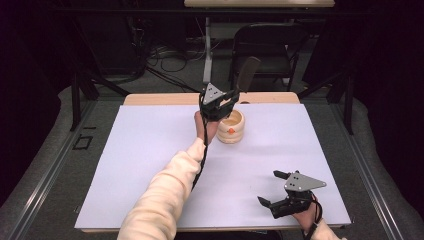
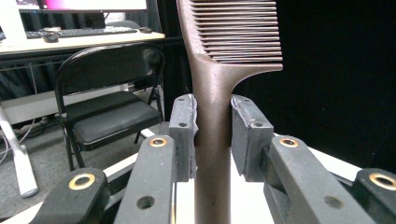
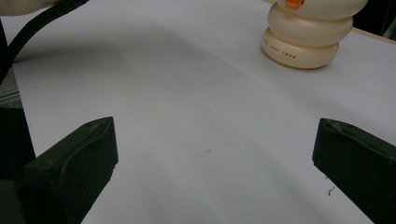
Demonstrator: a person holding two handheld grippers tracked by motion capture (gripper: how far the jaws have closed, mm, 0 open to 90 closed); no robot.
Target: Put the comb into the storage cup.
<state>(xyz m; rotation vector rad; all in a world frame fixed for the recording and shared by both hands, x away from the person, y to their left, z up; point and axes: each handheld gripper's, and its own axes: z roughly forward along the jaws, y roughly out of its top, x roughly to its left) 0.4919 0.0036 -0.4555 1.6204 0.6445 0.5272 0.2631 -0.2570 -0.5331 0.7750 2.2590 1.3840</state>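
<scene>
High view, left to right: person's left forearm in a cream sleeve (image 1: 160, 200) runs up from the bottom edge to the left gripper (image 1: 223, 102), raised above the far middle of the white sheet (image 1: 140, 165) covering the table. Left gripper is clamped on a dark brown comb (image 1: 247, 72), which sticks up and tilts toward the far right. Directly below and just right of that gripper stands a cream ribbed holder (image 1: 231, 128) with an orange mark on its front, open at the top, resting on the sheet.

Left gripper view: both pads (image 2: 183, 135) press the comb's handle (image 2: 212, 116) from either side; teeth are above the jaws, handle end runs down out of frame. Grip looks square, no visible slip. A folding chair (image 2: 109, 100) and a desk sit behind, off the table.

Right gripper (image 1: 280, 192) rests low at the near right of the sheet, jaws spread wide, nothing between them. Right gripper view: 2 black jaws far apart over bare sheet, holder (image 3: 308, 35) well ahead toward the upper right.

Progress, judged: comb is picked up and carried to the holder, so the grasp and transport look done. Comb is not yet in the holder; whether its lower end is over the opening cannot be told, the gripper hides it. Left to do, as I read it: line the handle end up with the opening, lower it in, release. Right gripper appears idle; it could steady the holder if that tips.
</scene>
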